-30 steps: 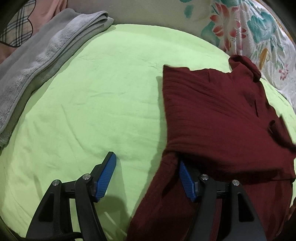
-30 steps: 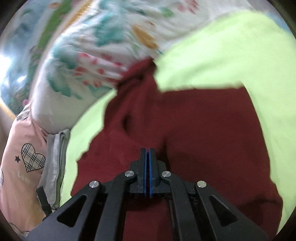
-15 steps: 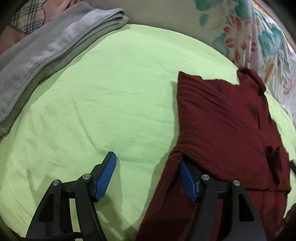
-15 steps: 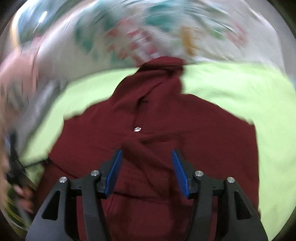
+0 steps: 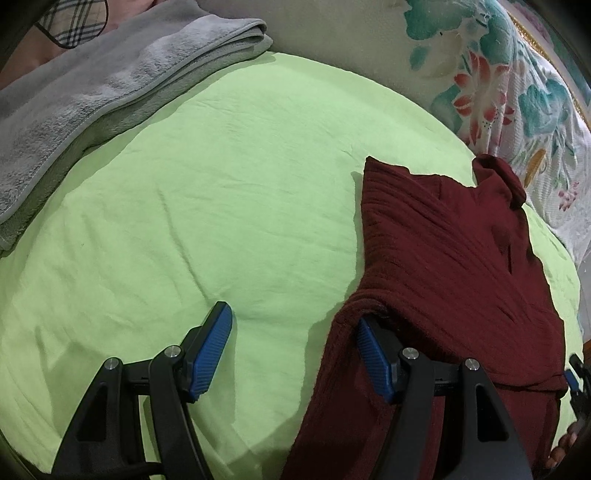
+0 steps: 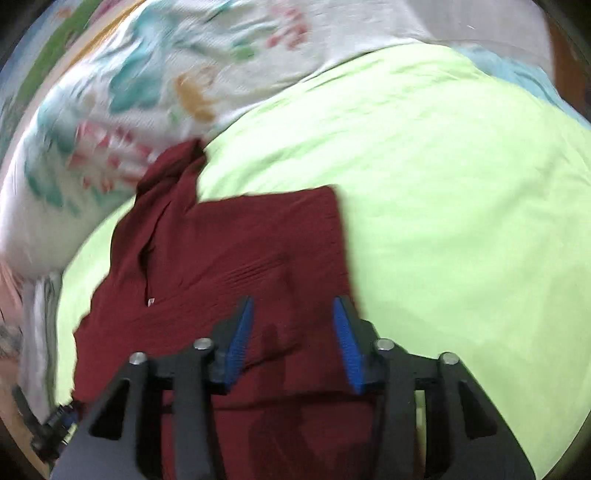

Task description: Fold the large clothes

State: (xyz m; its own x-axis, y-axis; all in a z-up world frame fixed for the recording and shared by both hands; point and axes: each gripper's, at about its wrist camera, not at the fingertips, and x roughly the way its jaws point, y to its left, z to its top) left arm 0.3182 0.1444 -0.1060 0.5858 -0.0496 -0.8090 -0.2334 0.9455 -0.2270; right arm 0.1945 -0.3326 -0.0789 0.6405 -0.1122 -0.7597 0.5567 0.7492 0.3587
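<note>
A dark red ribbed garment (image 5: 443, 258) lies partly folded on the light green sheet (image 5: 221, 203), its collar toward the floral quilt. My left gripper (image 5: 295, 332) is open at the garment's near left edge. Its right finger (image 5: 373, 358) is tucked under a fold of the cloth and its left finger (image 5: 214, 347) is over bare sheet. The right wrist view is blurred. There my right gripper (image 6: 291, 325) hovers over the garment's (image 6: 240, 251) near right part with its jaws closing. Fabric lies below them but the pads press on nothing.
A folded grey towel (image 5: 92, 92) lies at the sheet's far left, with pink cloth bearing a plaid heart (image 5: 74, 22) behind it. A floral quilt (image 5: 517, 92) borders the far side. Green sheet (image 6: 461, 203) stretches right of the garment.
My right gripper has gone from shut to open and swung right across the garment. The left view has drifted a little, so the garment sits further right in it.
</note>
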